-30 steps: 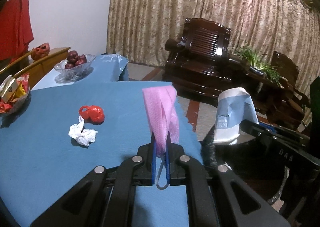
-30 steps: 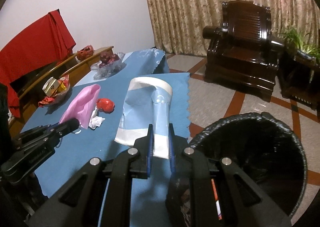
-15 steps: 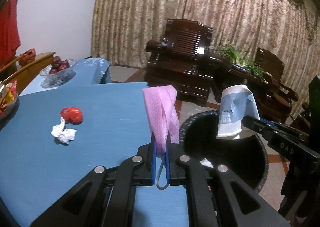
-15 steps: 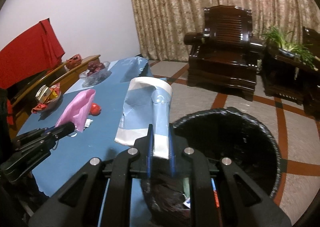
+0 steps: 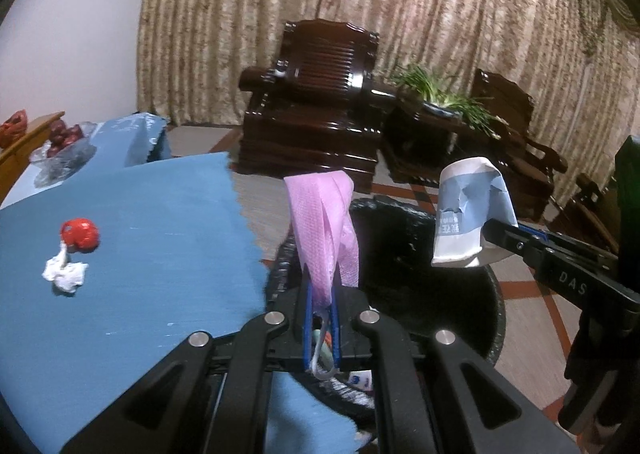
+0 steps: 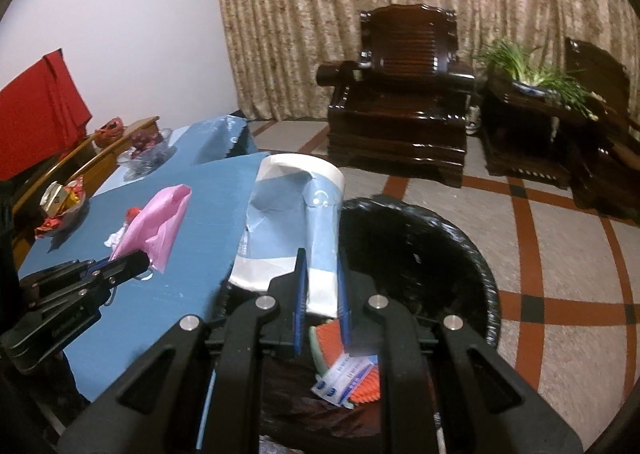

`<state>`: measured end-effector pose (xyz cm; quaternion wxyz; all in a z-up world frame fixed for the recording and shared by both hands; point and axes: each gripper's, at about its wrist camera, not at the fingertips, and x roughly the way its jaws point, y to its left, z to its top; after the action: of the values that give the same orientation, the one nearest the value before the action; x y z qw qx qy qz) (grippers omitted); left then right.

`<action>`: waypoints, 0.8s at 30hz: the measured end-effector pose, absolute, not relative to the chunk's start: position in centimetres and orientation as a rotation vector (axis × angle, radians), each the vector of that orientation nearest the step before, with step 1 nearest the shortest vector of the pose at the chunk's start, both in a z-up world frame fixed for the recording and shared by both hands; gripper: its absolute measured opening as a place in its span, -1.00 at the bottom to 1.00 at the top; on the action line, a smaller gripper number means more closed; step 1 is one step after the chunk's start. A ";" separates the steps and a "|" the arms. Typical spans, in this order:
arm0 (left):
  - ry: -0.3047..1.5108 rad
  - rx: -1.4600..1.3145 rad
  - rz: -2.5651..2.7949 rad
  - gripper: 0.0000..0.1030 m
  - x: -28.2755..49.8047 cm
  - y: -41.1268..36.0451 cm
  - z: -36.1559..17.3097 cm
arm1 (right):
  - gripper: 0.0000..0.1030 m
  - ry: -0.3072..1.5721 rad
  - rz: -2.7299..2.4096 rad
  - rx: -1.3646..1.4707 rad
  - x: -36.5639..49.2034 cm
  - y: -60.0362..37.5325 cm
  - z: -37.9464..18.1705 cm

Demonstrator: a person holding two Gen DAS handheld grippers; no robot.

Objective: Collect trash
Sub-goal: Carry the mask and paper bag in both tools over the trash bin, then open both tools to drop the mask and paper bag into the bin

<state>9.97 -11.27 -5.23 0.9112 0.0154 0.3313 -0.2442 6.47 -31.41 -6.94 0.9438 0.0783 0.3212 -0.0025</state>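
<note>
My left gripper [image 5: 321, 290] is shut on a pink plastic bag [image 5: 324, 230] and holds it over the near rim of the black-lined trash bin [image 5: 472, 274]. My right gripper [image 6: 321, 278] is shut on a crumpled blue and white paper bag [image 6: 296, 222], above the bin [image 6: 460, 246], which holds several wrappers. The right gripper also shows in the left wrist view [image 5: 486, 234] over the bin. A red wrapper [image 5: 80, 235] and a white crumpled tissue [image 5: 64, 273] lie on the blue table [image 5: 160, 238].
A glass bowl of dark fruit [image 5: 62, 150] stands at the table's far left. A snack bowl [image 6: 60, 202] sits at the left edge. Dark wooden armchairs [image 5: 320, 102] and a potted plant [image 5: 444, 94] stand behind the bin, before the curtains.
Both grippers have moved right, off the table and over the bin, each still holding its bag. The bin now fills more of both views.
</note>
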 end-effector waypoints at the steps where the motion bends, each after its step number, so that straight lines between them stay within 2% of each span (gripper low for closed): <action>1: 0.686 0.035 -0.510 -0.86 10.1 -11.7 -5.4 | -0.76 0.660 -0.015 0.161 6.4 -31.9 -7.3; 9: 0.704 0.069 -0.551 -0.86 11.1 -15.3 -7.2 | -0.75 0.695 -0.072 0.180 6.3 -34.6 -9.3; 24: 0.758 0.076 -0.592 -0.86 13.3 -17.3 -9.4 | -0.74 0.755 -0.109 0.201 7.3 -36.0 -12.5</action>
<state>13.34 -17.33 -9.41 0.8859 0.0366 0.3642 -0.2849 7.28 -36.00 -12.55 0.9232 0.0981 0.3677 -0.0533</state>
